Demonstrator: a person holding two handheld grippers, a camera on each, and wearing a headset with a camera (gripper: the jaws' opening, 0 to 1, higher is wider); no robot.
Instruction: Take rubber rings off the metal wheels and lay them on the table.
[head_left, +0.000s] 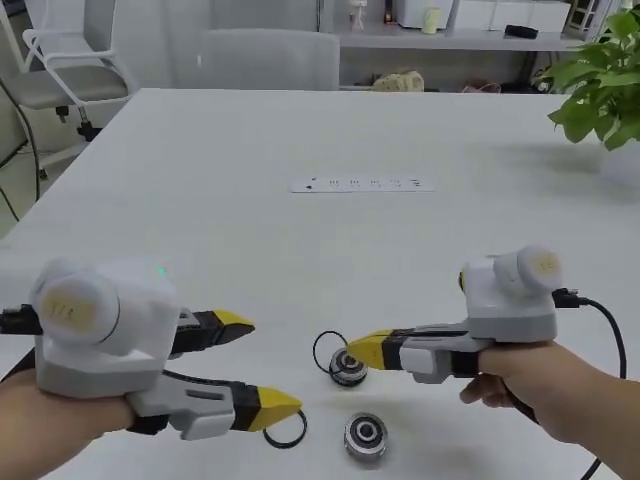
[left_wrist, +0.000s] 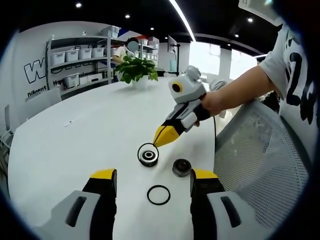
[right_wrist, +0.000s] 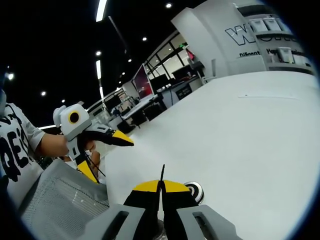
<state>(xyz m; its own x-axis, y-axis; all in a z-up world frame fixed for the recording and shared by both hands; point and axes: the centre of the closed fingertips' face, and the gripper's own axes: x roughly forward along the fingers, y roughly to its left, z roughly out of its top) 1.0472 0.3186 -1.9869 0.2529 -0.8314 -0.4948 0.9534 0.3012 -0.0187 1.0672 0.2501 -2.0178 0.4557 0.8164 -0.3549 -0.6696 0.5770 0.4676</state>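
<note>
A white table (head_left: 200, 200) takes up most of the head view, and a white power strip (head_left: 362, 184) is laid flat near its centre. A grey chair back (head_left: 270, 58) is set against the far edge at the top. An office chair (head_left: 60, 70) is seen at the upper left and a leafy plant (head_left: 600, 85) at the upper right. In the left gripper view, shelves (left_wrist: 75, 65) stocked with white bins are seen at the upper left, under a dark ceiling dotted with spotlights.

The left gripper (head_left: 272, 365), at the lower left of the head view, is held released, its jaws spread apart. A loose rubber ring (left_wrist: 158, 194) is laid flat on the table and is seen between those jaws at the lower centre of the left gripper view. The right gripper (head_left: 355, 348), at the lower right of the head view, is clenched on a pinched rubber ring (head_left: 316, 352). Its loop hangs at a metal wheel (head_left: 348, 370) just below the tips, and whether it is clear of that wheel cannot be told. A bare metal wheel (head_left: 366, 436) is seen near the bottom edge.
</note>
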